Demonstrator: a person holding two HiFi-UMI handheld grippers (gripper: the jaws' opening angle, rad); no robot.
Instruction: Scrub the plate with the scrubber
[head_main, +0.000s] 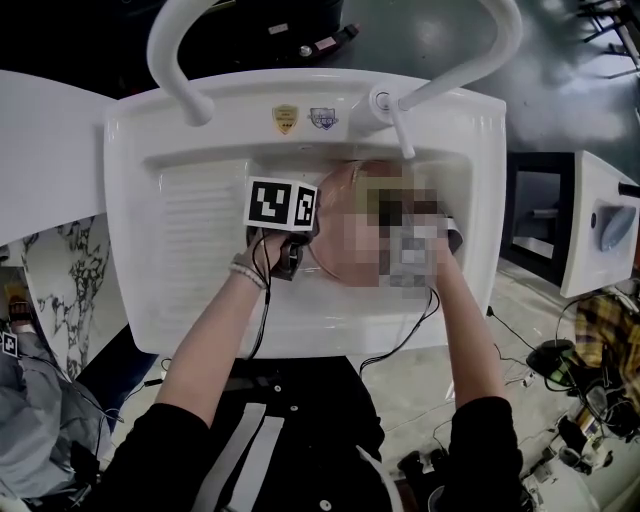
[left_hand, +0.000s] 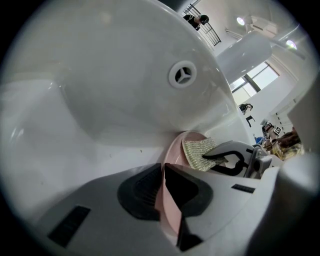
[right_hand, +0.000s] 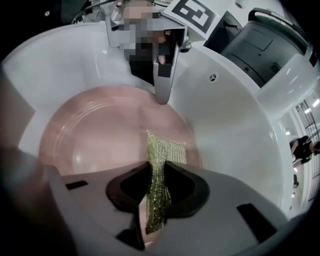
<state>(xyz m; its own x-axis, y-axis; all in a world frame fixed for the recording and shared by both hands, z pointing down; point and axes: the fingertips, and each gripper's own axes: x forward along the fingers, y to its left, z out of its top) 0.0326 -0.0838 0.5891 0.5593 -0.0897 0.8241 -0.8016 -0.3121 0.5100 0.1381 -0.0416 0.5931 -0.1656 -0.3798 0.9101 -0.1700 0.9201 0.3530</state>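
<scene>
Inside the white sink (head_main: 200, 110), one pink plate (right_hand: 100, 135) stands tilted on edge, and the left tool (left_hand: 162, 192) has its jaws nearly together on the plate's rim, a pad on either face. The right tool (right_hand: 157, 187) has its jaws pinched on one green-gold mesh scrubber (right_hand: 165, 150), which hangs as a strip between the pads, its free end spread flat on the plate.

In the right gripper view, the scrubber's long axis runs from 6 to 12 o'clock, in line with the tool. The free end lies near the plate's rim at about 3 o'clock of the dish. The broad bare face of the plate spreads away toward 9 and 10 o'clock from the scrubber, so a scrubbing stroke would likely sweep that way. The left tool bites the rim at 12 o'clock, close above the scrubber's far end. The right tool is the nearer one to the plate's face.

Counted: one plate, one scrubber, two tools, one sink
</scene>
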